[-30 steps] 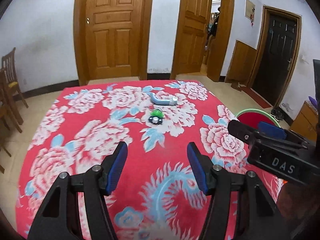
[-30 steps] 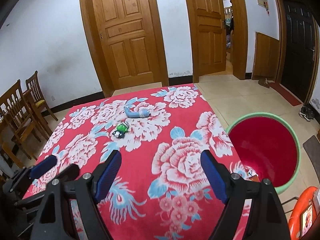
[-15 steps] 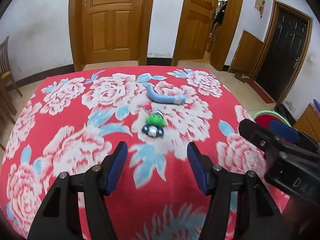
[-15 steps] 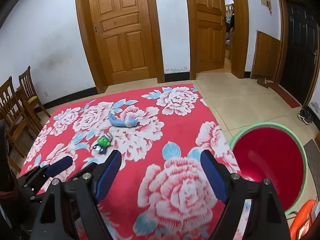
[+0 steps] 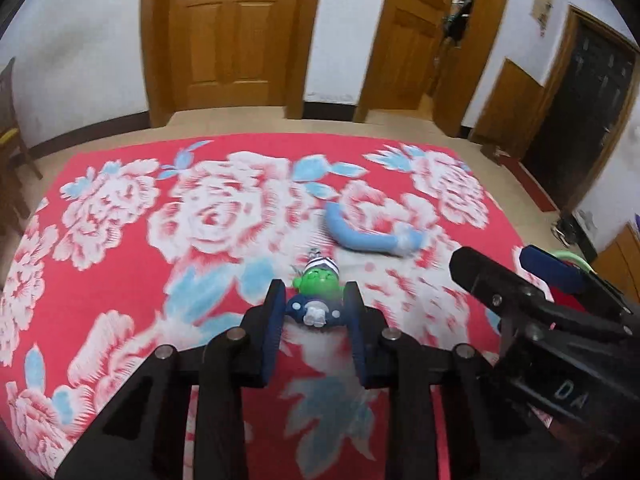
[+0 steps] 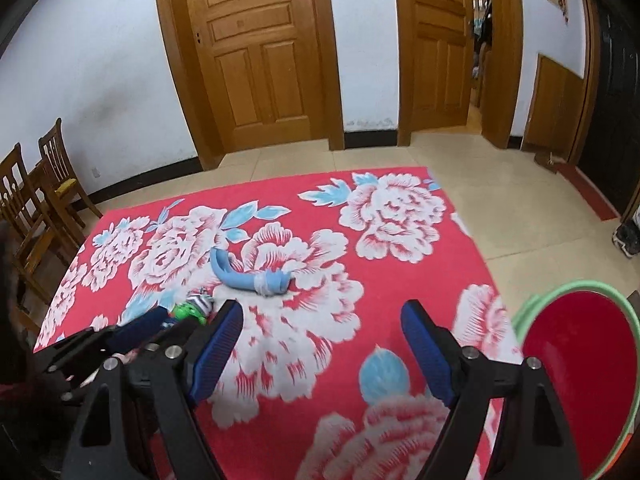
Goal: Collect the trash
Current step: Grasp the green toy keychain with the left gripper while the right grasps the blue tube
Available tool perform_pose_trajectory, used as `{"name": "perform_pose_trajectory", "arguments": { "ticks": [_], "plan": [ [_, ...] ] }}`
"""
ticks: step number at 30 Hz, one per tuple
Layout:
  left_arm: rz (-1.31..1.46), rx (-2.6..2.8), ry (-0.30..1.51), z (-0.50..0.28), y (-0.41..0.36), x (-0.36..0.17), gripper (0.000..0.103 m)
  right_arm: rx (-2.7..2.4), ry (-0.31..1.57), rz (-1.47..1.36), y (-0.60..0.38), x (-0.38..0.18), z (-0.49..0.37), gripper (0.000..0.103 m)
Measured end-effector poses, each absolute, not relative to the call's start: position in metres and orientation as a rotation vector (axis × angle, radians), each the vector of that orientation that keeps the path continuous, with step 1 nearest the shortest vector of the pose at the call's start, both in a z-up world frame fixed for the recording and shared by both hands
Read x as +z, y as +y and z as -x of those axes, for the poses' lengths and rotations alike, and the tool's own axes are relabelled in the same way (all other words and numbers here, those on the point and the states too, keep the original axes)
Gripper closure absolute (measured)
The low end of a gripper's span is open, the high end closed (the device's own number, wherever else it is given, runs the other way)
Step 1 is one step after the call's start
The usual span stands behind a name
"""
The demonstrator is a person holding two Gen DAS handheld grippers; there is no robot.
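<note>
A small green toy figure with a striped cap and dark blue body lies on the red floral cloth. My left gripper has its jaws closing on it, and both blue pads touch the toy's body. The toy shows in the right wrist view too, half hidden by the left gripper. A curved light-blue tube lies just beyond it. My right gripper hovers open over the cloth with nothing between its fingers, and it also reaches in at the right of the left wrist view.
A red basin with a green rim stands on the floor off the table's right side. Wooden chairs line the left wall. Wooden doors and a tiled floor lie beyond the table's far edge.
Both grippers moved forward and down over the cloth toward the toy and tube. The left jaws went from wide apart in front of the toy to narrow around it. The right jaws stayed wide.
</note>
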State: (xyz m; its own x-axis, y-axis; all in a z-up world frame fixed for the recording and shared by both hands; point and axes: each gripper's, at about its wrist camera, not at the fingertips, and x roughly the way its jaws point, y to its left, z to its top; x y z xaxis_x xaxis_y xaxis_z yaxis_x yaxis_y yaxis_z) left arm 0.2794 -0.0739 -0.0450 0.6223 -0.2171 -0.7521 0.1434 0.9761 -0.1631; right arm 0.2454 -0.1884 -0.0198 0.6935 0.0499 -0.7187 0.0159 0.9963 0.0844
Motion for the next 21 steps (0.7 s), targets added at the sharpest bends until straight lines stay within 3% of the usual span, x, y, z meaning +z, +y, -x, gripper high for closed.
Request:
{"name": "perform_pose_trajectory", "arguments": {
  "ticks": [11,16,20,21],
  "plan": [
    [0.045,-0.058,0.903,-0.296,-0.04,-0.048,0.074,0.049,0.93,-0.007,-0.144,-0.045,-0.308,0.001],
    [0.047,-0.052,0.903,-0.293,-0.031,-0.046,0.074,0.061,0.943,0.032,-0.131,-0.051,-0.322,0.003],
    [0.065,-0.086,0.9,-0.288,-0.032,-0.045,0.074,0.061,0.937,0.055,-0.129,-0.055,-0.323,0.042],
    [0.067,-0.09,0.899,-0.286,-0.032,-0.044,0.074,0.07,0.941,0.056,-0.127,-0.055,-0.323,0.042]
  ]
}}
